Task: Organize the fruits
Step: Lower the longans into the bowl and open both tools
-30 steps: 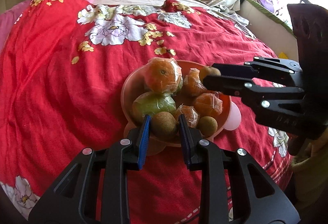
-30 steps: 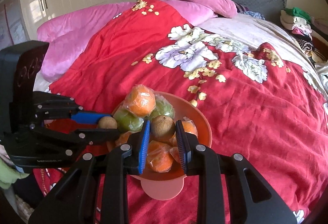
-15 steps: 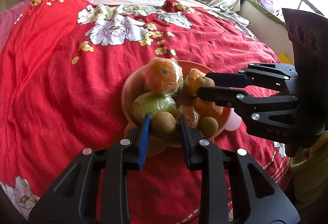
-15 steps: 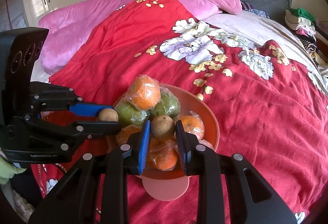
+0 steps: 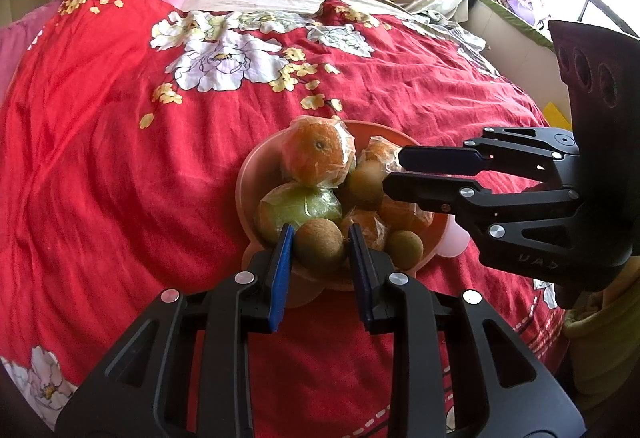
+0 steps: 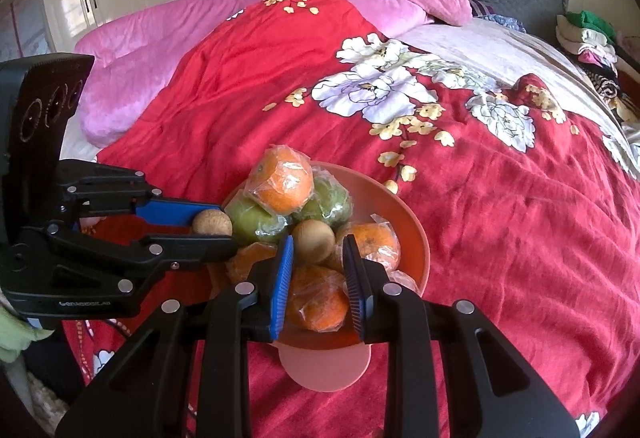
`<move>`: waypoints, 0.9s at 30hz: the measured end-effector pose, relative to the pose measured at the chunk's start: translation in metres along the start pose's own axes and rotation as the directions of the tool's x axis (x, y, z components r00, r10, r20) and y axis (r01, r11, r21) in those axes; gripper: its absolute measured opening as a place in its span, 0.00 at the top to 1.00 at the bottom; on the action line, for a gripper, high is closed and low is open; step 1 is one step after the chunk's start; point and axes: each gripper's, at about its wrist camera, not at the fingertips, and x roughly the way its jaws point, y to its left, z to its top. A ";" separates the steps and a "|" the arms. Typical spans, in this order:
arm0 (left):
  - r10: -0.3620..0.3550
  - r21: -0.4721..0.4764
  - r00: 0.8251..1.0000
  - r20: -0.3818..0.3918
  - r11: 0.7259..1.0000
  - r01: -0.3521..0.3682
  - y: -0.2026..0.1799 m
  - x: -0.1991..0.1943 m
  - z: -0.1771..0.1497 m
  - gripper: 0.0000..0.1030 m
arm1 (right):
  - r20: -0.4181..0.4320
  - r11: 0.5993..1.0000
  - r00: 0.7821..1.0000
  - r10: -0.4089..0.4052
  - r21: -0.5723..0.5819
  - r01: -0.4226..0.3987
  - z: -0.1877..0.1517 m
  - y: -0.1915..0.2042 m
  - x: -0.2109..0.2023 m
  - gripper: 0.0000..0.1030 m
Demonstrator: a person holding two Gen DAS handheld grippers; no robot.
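Left wrist view: the left gripper point(image 5: 320, 244) is clamped on a brown round fruit point(image 5: 319, 245) at the near rim of the orange bowl point(image 5: 245, 193), unchanged from 1 second ago. The right gripper point(image 5: 390, 171) has pushed further left over the bowl than before, and its brown fruit point(image 5: 366, 179) now sits beside the wrapped orange point(image 5: 316, 153) atop the pile. A wrapped green fruit point(image 5: 300, 203) lies below. The bowl's foot is hidden behind the fingers.

Right wrist view: the right gripper point(image 6: 318, 252) pinches its brown fruit point(image 6: 313, 241) above the bowl point(image 6: 416, 234); the red floral quilt point(image 6: 500, 217) has shifted in frame since earlier. The left gripper point(image 6: 224, 224) holds its fruit point(image 6: 212, 224), half covered by the lower finger. The person is cut off.
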 end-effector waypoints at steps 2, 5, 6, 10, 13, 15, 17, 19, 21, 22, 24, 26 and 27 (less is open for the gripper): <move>-0.001 0.001 1.000 -0.001 1.000 0.001 0.000 0.000 0.000 0.81 | 0.003 1.000 1.000 0.004 0.005 -0.004 0.000 -0.001 -0.001 0.76; -0.001 0.000 1.000 -0.001 1.000 0.001 0.000 -0.001 0.001 0.81 | 0.013 1.000 1.000 0.011 0.015 -0.012 0.001 -0.003 -0.005 0.71; 0.000 -0.002 1.000 0.000 1.000 0.000 0.000 -0.001 0.001 0.81 | 0.018 1.000 1.000 0.012 0.019 -0.012 0.001 -0.003 -0.007 0.69; 0.000 -0.002 1.000 -0.001 1.000 0.000 0.000 -0.001 0.001 0.81 | 0.034 0.999 0.999 0.017 0.027 -0.018 0.002 -0.004 -0.013 0.68; 0.002 0.000 1.000 0.001 1.000 -0.002 0.000 0.000 0.002 0.80 | 0.044 0.999 0.999 0.019 0.027 -0.021 0.003 -0.003 -0.017 0.66; 0.000 -0.002 1.000 0.001 1.000 0.000 0.001 0.000 0.002 0.81 | 0.049 0.999 0.999 0.018 0.027 -0.020 0.003 -0.003 -0.019 0.65; 0.003 -0.001 1.000 0.003 1.000 -0.003 0.001 0.000 0.003 0.81 | 0.054 0.999 0.998 0.018 0.029 -0.019 0.003 -0.003 -0.022 0.64; 0.004 -0.002 1.000 0.005 1.000 -0.004 0.002 -0.001 0.004 0.81 | 0.060 0.999 0.998 0.016 0.032 -0.018 0.004 -0.003 -0.023 0.63; 0.005 -0.001 1.000 0.007 1.000 -0.005 0.001 -0.002 0.004 0.80 | 0.065 0.999 0.998 0.017 0.036 -0.019 0.004 -0.004 -0.025 0.62; 0.006 0.000 1.000 0.008 1.000 -0.006 0.001 -0.002 0.004 0.80 | 0.069 0.999 0.998 0.015 0.037 -0.018 0.004 -0.004 -0.026 0.62; 0.005 0.000 1.000 0.011 1.000 -0.005 0.002 -0.003 0.005 0.80 | 0.076 0.999 0.997 0.013 0.040 -0.016 0.004 -0.005 -0.029 0.61; 0.006 0.001 1.000 0.014 1.000 -0.006 0.001 -0.004 0.006 0.80 | 0.082 0.999 0.997 0.012 0.046 -0.015 0.004 -0.007 -0.032 0.60; 0.006 0.002 1.000 0.015 1.000 -0.006 0.000 -0.005 0.006 0.80 | 0.085 0.999 0.996 0.010 0.046 -0.014 0.004 -0.007 -0.033 0.60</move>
